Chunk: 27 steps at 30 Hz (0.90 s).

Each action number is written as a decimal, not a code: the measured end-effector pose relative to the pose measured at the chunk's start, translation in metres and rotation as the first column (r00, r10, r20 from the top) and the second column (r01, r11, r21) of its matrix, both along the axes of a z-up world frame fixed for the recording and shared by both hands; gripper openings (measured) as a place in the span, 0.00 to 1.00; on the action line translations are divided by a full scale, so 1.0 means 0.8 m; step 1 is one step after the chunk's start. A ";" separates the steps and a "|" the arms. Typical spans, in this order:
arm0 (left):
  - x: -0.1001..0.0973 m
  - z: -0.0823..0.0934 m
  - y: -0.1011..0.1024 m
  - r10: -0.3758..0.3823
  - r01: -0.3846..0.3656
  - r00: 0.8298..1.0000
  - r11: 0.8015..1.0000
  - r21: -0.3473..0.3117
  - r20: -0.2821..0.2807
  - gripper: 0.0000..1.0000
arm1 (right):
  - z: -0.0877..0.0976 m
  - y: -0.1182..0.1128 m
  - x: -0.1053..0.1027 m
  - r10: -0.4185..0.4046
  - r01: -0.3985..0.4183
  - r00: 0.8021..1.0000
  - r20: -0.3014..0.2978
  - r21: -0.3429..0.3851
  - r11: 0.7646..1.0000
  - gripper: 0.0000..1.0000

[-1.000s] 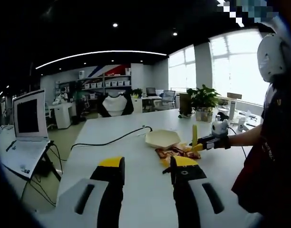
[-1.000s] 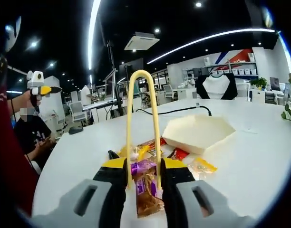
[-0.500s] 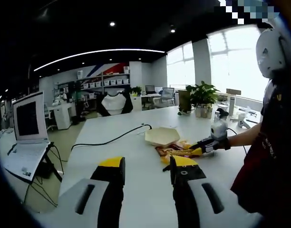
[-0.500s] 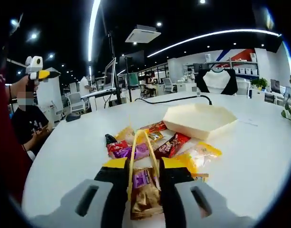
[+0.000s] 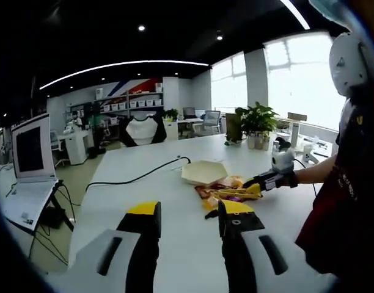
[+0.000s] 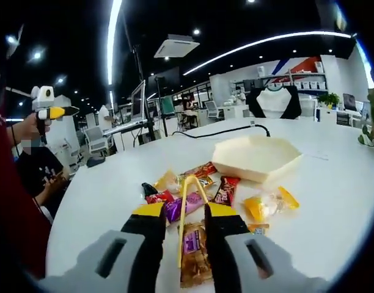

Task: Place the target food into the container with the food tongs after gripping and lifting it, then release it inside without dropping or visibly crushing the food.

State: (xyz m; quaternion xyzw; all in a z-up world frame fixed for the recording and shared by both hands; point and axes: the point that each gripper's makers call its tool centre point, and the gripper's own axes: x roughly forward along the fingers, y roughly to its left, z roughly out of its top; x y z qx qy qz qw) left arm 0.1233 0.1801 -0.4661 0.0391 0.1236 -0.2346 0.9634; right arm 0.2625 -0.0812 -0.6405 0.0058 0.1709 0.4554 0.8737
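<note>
The wrapped snacks [image 6: 202, 189] lie in a loose pile on the white table [image 6: 333, 207], just in front of the pale, shallow hexagonal container [image 6: 258, 159], which sits apart from the pile. The pile includes a purple packet [image 6: 179, 206], red packets, and yellow-orange packets [image 6: 263, 206]. The yellow food tongs [image 6: 188, 210] are clamped between the jaws of the right hand-held gripper [image 6: 182, 223], with the tong loop pointing forward and its tip over the pile near the purple packet. A brown and purple packet [image 6: 193, 256] lies between those jaws, below the tongs.

In the left gripper view, the left hand-held gripper [image 5: 187, 217] is released, its jaws spread with nothing between them, above the bare table. The container [image 5: 203, 173], the snacks [image 5: 220, 192] and the tongs [image 5: 236, 193] appear further off, at the person's hand [image 5: 278, 178].
</note>
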 end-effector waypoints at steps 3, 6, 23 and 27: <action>-0.002 -0.003 -0.002 -0.002 0.002 1.000 1.000 -0.009 -0.006 0.40 | -0.008 0.003 0.006 0.005 -0.006 1.000 -0.018 -0.055 0.998 0.48; -0.001 -0.007 -0.003 -0.003 0.002 1.000 1.000 -0.011 -0.012 0.40 | -0.020 0.008 -0.002 0.049 -0.051 0.999 -0.012 -0.192 0.980 0.52; -0.002 -0.023 -0.005 -0.007 0.006 0.999 0.999 -0.042 -0.032 0.40 | -0.039 0.004 0.005 0.036 -0.066 0.996 -0.086 -0.379 0.923 0.30; 0.003 -0.024 -0.005 -0.012 0.010 0.999 0.998 -0.054 -0.033 0.40 | -0.028 0.000 0.003 0.032 -0.058 0.997 -0.076 -0.357 0.932 0.27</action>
